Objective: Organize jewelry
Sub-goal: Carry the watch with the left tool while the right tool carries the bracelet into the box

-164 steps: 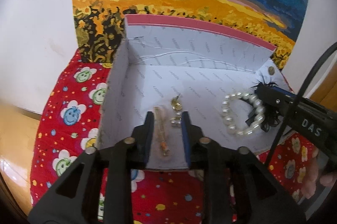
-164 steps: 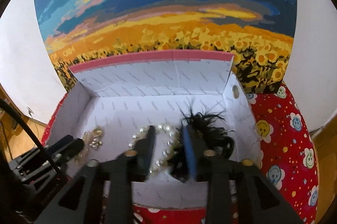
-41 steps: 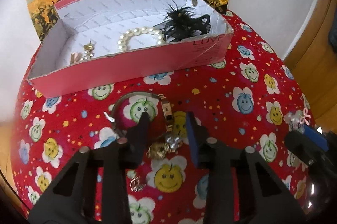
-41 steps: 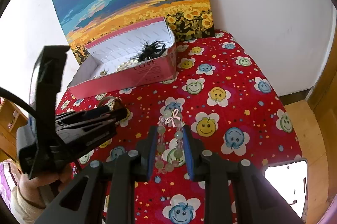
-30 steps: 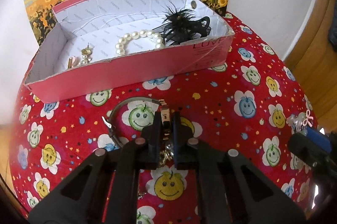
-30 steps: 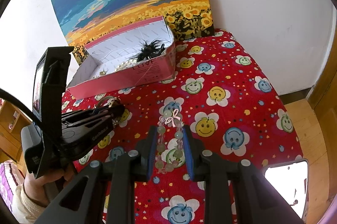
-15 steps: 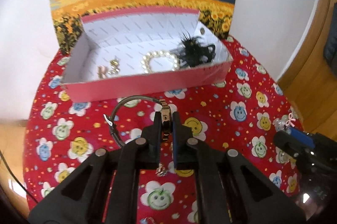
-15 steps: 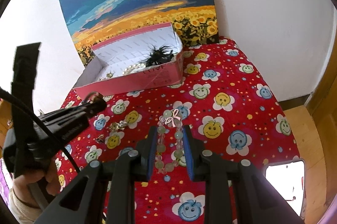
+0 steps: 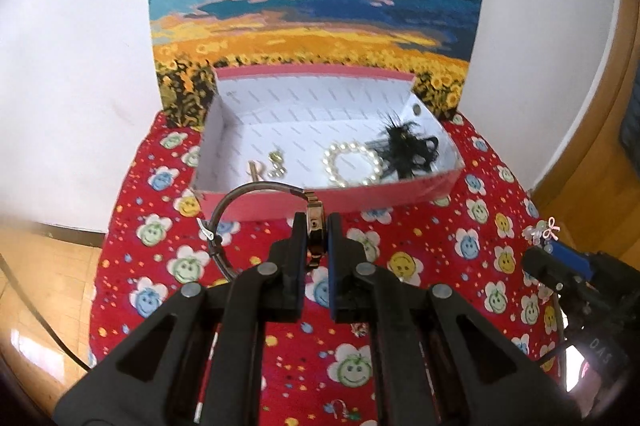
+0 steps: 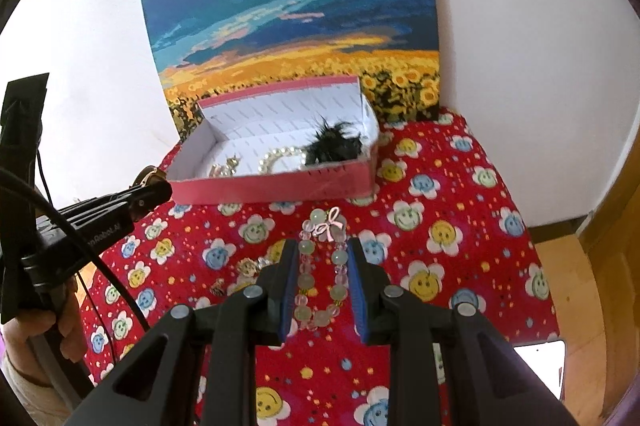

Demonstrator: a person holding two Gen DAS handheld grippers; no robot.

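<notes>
Left wrist view: the left gripper [image 9: 316, 238] is seen clamped tight on a gold-cased wristwatch [image 9: 313, 226], whose thin grey strap [image 9: 224, 222] is curled in a loop to the left, lifted above the cloth. In the right wrist view, the right gripper [image 10: 323, 278] is narrowed onto a bracelet of pale green and clear beads [image 10: 320, 282] with a small pink bow at its far end, held between the pads. Beyond both, a pink box [image 9: 360, 196] with a white lining is set on the red smiley-flower cloth [image 9: 440, 234], against a sunflower painting [image 9: 312, 6]. A pearl bracelet [image 9: 352, 168], a black feather piece [image 9: 408, 150] and small gold earrings [image 9: 276, 166] are kept inside it. Loose trinkets [image 10: 250, 268] are left on the cloth near the right gripper. "DAS" is read on the right gripper's body, at the left wrist view's right edge.
</notes>
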